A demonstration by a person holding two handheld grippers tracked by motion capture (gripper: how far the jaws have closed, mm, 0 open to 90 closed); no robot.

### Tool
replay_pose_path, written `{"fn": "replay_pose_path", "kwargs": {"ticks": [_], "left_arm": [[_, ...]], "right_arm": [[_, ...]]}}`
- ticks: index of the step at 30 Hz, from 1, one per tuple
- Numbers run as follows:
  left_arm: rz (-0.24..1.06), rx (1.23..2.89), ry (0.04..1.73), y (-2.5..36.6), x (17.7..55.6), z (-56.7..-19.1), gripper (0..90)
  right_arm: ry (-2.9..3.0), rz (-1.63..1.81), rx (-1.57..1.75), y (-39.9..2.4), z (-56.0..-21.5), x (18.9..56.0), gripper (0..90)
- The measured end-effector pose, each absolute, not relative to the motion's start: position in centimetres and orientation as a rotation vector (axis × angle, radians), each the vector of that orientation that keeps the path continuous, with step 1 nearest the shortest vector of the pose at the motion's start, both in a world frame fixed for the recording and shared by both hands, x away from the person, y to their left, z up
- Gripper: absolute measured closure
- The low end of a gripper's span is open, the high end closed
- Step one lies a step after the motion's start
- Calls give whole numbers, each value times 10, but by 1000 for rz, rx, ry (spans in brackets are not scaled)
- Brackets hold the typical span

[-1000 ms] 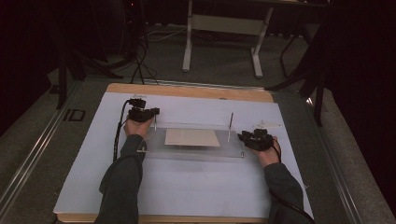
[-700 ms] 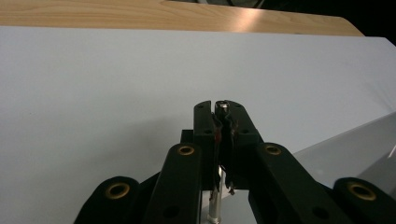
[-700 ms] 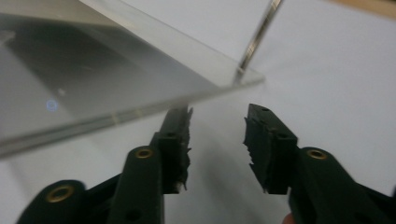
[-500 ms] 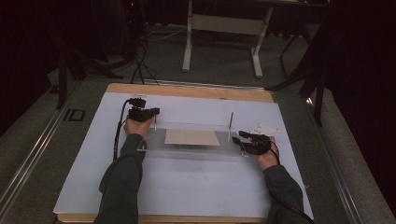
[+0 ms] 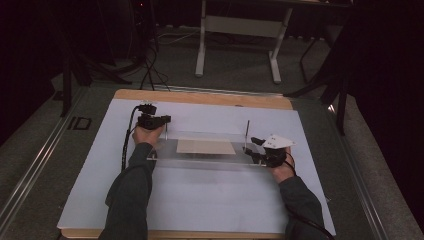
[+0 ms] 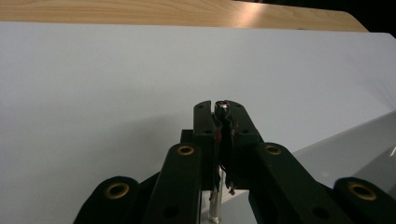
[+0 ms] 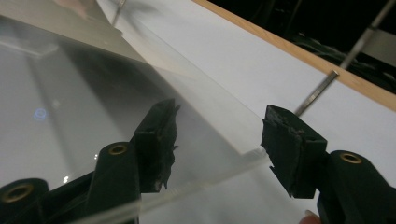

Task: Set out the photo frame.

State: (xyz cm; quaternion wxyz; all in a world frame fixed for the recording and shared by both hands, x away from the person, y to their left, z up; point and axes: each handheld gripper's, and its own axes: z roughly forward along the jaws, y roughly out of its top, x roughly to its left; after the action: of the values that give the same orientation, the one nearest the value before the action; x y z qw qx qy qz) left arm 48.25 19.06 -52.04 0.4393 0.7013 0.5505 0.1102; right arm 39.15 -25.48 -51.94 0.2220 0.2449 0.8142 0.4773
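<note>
Right tongs point(image 7: 217, 144) just opened beside clear plate point(image 7: 70, 102) corner; left tongs point(image 6: 223, 122) clamp rod point(image 6: 215, 196).

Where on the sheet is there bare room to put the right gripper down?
The white sheet is bare between the clear plate and the near table edge, between the two forearms. A bare strip also runs behind the plate to the wooden edge. It is crowded at the plate's ends: left gripper on a pin, right gripper, open, by the rod.

We see a wooden table point(image 5: 200, 97) under a white sheet point(image 5: 200, 200); on the sheet, toward twelve o'clock, lies a clear plate point(image 5: 210, 161).
</note>
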Motion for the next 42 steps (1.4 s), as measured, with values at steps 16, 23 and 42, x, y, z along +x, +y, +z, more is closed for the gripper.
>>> {"fn": "replay_pose_path", "kwargs": {"ticks": [16, 23, 42], "left_arm": [[351, 1708, 1292, 203, 466, -523, 717], [414, 1724, 1246, 217, 447, -519, 686], [581, 1788, 1125, 235, 383, -517, 627]], "right_arm": [[2258, 1344, 662, -253, -518, 390, 468], [2260, 1347, 671, -253, -517, 391, 468], [2264, 1348, 684, -252, -515, 392, 470]]}}
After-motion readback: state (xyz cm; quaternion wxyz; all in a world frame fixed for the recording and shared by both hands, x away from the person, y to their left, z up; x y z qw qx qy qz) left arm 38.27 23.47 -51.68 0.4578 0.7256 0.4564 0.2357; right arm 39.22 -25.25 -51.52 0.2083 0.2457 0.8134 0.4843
